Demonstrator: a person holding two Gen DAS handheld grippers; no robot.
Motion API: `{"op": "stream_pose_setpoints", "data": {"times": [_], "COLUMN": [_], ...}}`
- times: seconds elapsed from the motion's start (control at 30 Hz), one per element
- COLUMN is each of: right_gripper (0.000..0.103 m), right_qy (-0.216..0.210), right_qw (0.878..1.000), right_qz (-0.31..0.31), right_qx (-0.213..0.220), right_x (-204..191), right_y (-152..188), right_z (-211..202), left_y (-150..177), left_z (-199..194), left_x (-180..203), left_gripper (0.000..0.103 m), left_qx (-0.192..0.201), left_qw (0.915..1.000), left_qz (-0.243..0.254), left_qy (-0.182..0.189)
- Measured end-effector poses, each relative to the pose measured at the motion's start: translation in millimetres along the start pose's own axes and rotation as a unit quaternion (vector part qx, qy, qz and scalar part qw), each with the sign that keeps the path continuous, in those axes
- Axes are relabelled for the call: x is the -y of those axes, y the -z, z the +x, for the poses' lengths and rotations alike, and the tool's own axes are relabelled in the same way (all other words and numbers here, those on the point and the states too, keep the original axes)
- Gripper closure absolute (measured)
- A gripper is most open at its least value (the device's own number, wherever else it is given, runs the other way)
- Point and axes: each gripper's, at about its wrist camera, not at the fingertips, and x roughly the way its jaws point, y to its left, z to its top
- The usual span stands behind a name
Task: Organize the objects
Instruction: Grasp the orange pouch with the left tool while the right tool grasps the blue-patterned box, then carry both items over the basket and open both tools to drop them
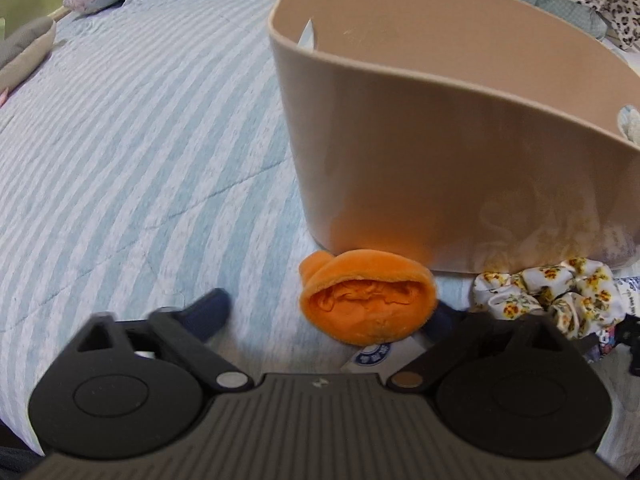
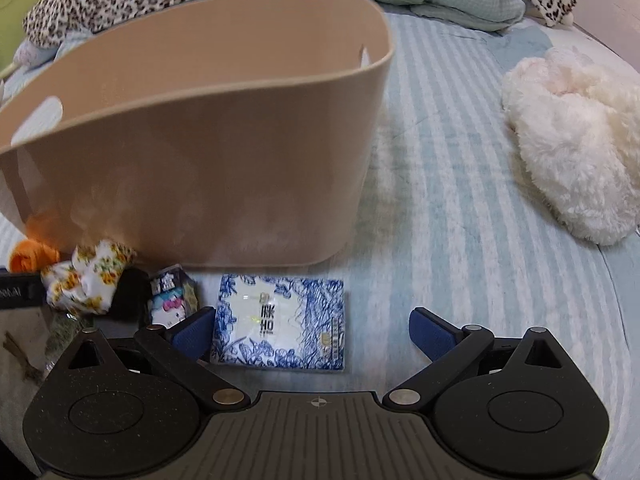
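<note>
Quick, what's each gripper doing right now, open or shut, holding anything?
Left gripper: open, holding nothing, with the orange plush piece between its fingers.
Right gripper: open, holding nothing, over the blue-and-white tissue pack.

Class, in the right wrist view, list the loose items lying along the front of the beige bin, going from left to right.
orange plush piece → floral scrunchie → small cartoon-print packet → blue-and-white tissue pack
</note>
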Motion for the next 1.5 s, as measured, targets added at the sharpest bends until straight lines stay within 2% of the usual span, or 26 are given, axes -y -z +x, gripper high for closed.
{"op": "stream_pose_setpoints", "data": {"times": [0.07,0.1,0.13,0.17,0.2,0.23,0.27,0.37,0.43,0.57,0.8,1.07,1.17,1.3,1.5], "right_gripper": [0.009,0.013,0.017,0.028,0.038,0.042,0.042,0.043,0.043,0.043,0.043,0.043,0.043,0.043,0.043], "right_qy": [-0.006,-0.008,-0.013,-0.019,-0.022,-0.025,-0.025,-0.035,-0.041,-0.049,-0.067,-0.099,-0.097,-0.101,-0.101], "right_qw": [1.000,1.000,1.000,1.000,1.000,1.000,0.999,0.999,0.999,0.998,0.993,0.979,0.974,0.969,0.966], "right_qz": [0.003,0.006,0.009,0.011,0.014,0.015,0.016,0.021,0.028,0.035,0.060,0.084,0.077,0.070,0.060], "right_qx": [-0.003,-0.001,0.002,0.004,0.006,0.010,0.012,0.014,0.017,0.033,0.080,0.157,0.191,0.212,0.232], "right_x": [-1,0,0,1,2,3,3,6,9,14,23,31,28,27,22], "right_y": [2,2,2,3,3,3,4,6,9,13,14,4,-4,-21,-53], "right_z": [2,2,1,0,-1,-3,-5,-10,-15,-32,-84,-142,-155,-159,-150], "left_y": [0,0,1,1,2,2,2,6,23,27,35,6,-4,-23,-54], "left_z": [-5,-7,-9,-10,-12,-13,-15,-23,-36,-58,-106,-148,-162,-168,-152], "left_x": [2,3,4,6,8,11,12,14,19,21,30,21,23,30,41], "left_gripper": [0.032,0.037,0.048,0.057,0.061,0.070,0.081,0.088,0.088,0.088,0.088,0.088,0.088,0.088,0.088], "left_qx": [0.008,0.010,0.012,0.013,0.015,0.018,0.020,0.019,0.020,0.041,0.078,0.141,0.163,0.179,0.179], "left_qw": [0.9999,0.9998,0.9996,0.9995,0.9994,0.9992,0.9990,0.9987,0.9984,0.9978,0.9952,0.9885,0.9854,0.9825,0.9827], "left_qz": [0.012,0.016,0.018,0.021,0.025,0.031,0.036,0.041,0.043,0.045,0.037,0.037,0.035,0.033,0.024], "left_qy": [0.005,0.010,0.015,0.019,0.018,0.016,0.016,0.025,0.030,0.026,0.045,0.042,0.037,0.039,0.043]}}
